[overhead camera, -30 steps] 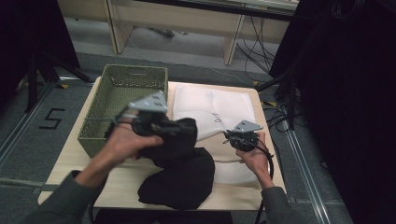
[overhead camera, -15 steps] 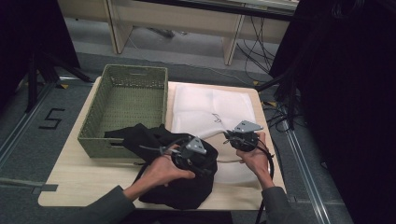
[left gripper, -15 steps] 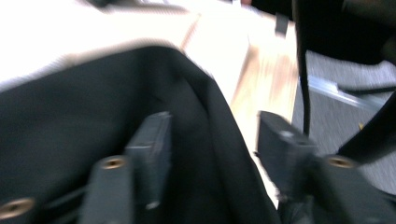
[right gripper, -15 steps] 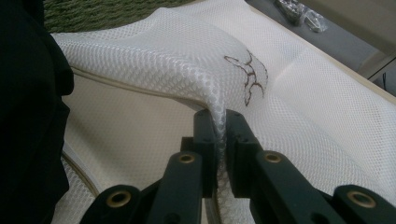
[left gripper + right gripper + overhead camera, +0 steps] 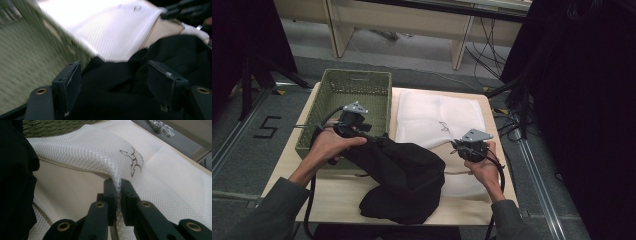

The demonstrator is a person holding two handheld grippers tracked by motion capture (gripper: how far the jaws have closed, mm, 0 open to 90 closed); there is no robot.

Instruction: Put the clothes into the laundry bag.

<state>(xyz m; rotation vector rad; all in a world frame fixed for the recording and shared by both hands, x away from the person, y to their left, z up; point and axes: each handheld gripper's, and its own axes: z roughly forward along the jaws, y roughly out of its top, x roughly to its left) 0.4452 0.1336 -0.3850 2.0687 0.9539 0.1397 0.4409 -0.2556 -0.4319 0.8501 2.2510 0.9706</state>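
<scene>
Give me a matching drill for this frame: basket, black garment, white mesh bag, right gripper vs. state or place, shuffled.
Things:
1. green basket
2. black garment
3. white mesh bag
4. right gripper

States or places:
A. lies flat on the table's right half, one edge lifted
B. jaws shut on a fold of mesh
C. stands at the table's back left
D. heaped at the table's front, running up to the left gripper, whose jaws stand open

Pairs: 1-C, 2-D, 3-A, 4-B
</scene>
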